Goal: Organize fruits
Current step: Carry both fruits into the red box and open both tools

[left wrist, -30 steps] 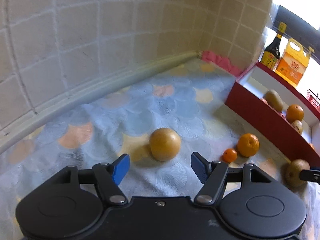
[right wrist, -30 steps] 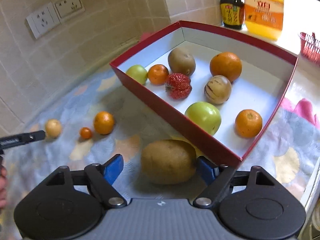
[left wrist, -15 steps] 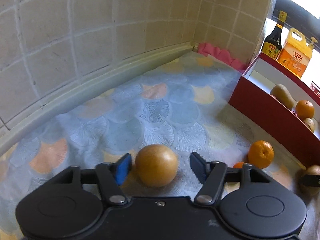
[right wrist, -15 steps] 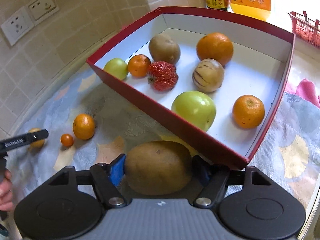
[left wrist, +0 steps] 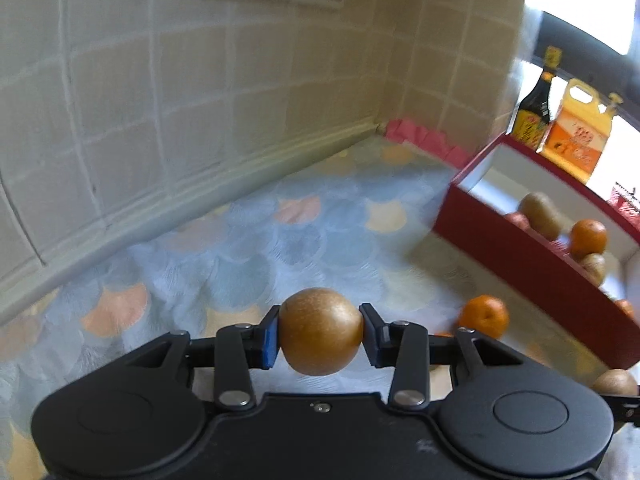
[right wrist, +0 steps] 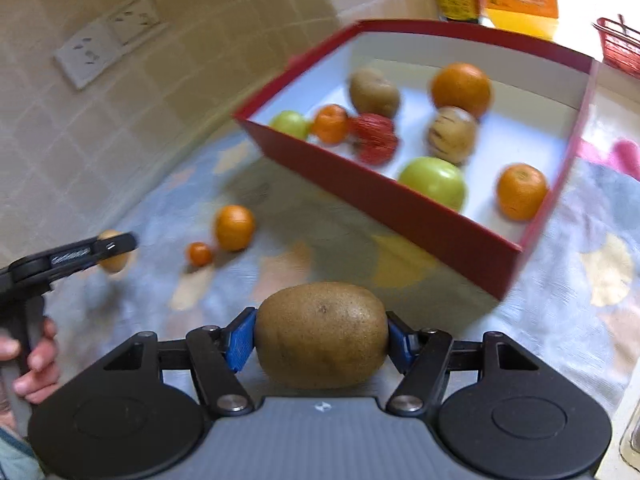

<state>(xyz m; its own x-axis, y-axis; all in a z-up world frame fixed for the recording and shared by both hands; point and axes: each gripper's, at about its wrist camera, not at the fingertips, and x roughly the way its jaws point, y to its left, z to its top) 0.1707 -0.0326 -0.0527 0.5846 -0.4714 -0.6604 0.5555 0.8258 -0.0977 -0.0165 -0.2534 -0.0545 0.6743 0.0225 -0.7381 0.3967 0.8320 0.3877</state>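
Note:
My left gripper [left wrist: 320, 332] is shut on a round golden-brown fruit [left wrist: 320, 330] and holds it above the patterned cloth. My right gripper [right wrist: 320, 336] is shut on a brown kiwi [right wrist: 322, 334], also lifted, in front of the red box [right wrist: 372, 196]. The box holds several fruits: oranges, green apples, a kiwi, a red fruit, a striped melon. An orange [right wrist: 235, 227] and a small orange fruit [right wrist: 199, 254] lie on the cloth left of the box. The left gripper [right wrist: 108, 250] with its fruit shows at the far left of the right wrist view.
A tiled wall [left wrist: 200, 100] with sockets [right wrist: 108, 40] runs behind the cloth. A dark sauce bottle [left wrist: 534, 108] and an orange oil jug [left wrist: 576, 136] stand behind the box. A red wire basket [right wrist: 620, 46] is at the far right. A pink cloth [left wrist: 424, 140] lies in the corner.
Both grippers have closed on their fruits and lifted them off the cloth. The views have tilted and blurred with the motion.

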